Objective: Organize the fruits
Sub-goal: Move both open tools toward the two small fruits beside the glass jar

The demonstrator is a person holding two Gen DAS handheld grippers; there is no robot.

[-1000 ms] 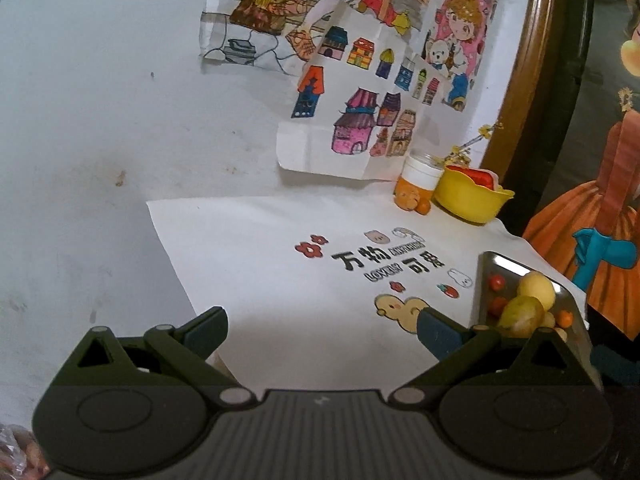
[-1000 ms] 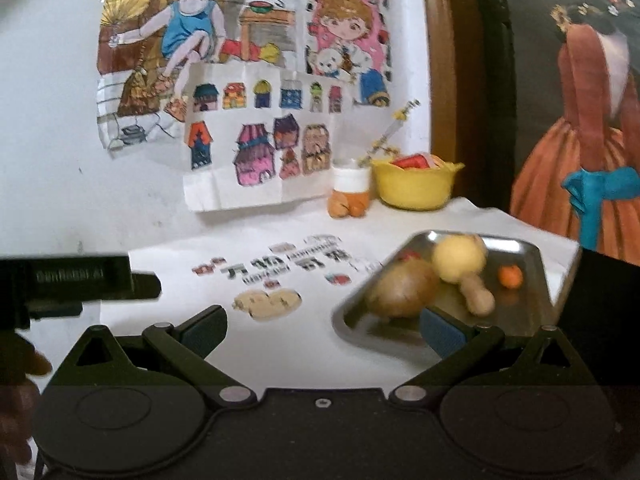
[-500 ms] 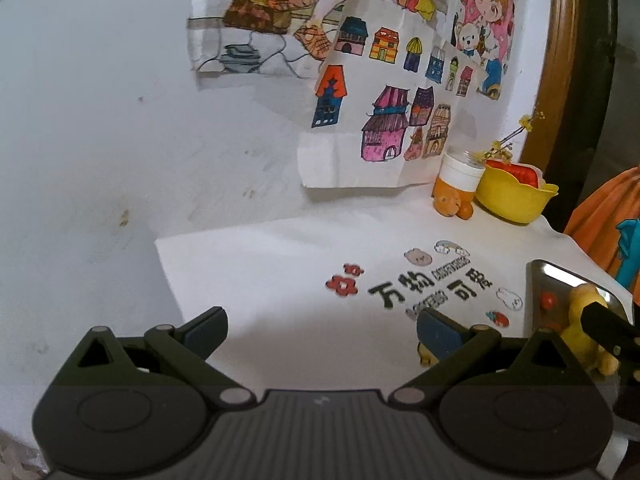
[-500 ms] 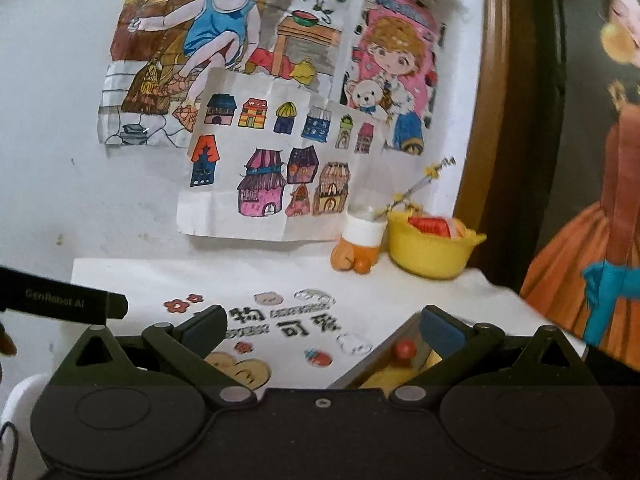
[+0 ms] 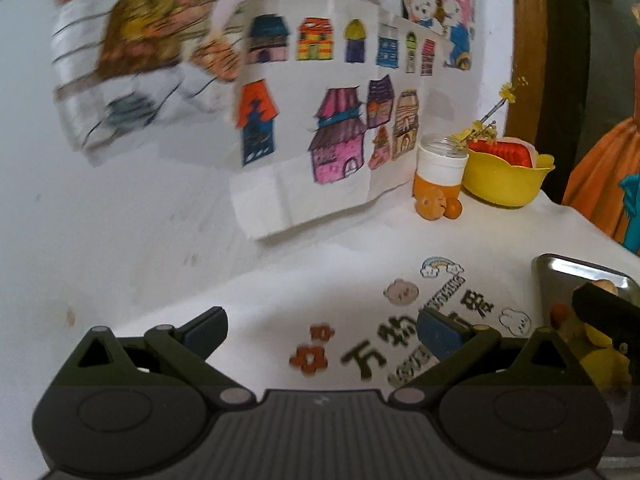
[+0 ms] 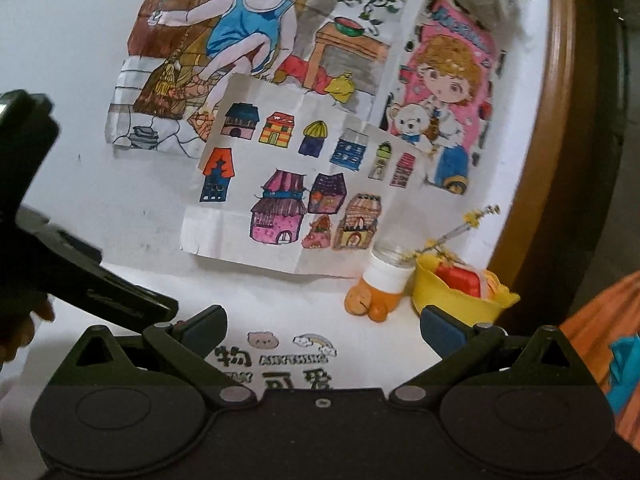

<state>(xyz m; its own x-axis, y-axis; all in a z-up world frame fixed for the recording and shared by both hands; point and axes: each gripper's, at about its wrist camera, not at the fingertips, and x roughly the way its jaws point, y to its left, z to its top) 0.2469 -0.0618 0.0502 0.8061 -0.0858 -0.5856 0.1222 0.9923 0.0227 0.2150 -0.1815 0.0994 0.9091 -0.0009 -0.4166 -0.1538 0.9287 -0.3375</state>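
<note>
The left gripper [image 5: 320, 330] stood with its jaws spread wide and nothing between them, over the white printed mat [image 5: 360, 280]. The right gripper [image 6: 320, 330] was likewise wide apart and empty, above the same mat's lettering.

In the left wrist view, at about 3 o'clock from the left gripper, a metal tray [image 5: 576, 270] lay on the mat near its right edge. Yellow fruit [image 5: 600, 356] and a small red one [image 5: 558, 314] lay in it, partly hidden by a dark piece of the other tool [image 5: 604, 312] that crossed in front.

At about 1 o'clock, against the wall, stood a small jar with a white band on an orange figure base [image 5: 438, 176], and touching it on the right a yellow bowl [image 5: 504, 184] with something red inside. Coloured drawings of houses [image 5: 332, 120] hung on the wall behind.

In the right wrist view, the left tool's dark body [image 6: 60, 264] filled the 9 o'clock side, with part of a hand [image 6: 24, 328] beneath it.
</note>
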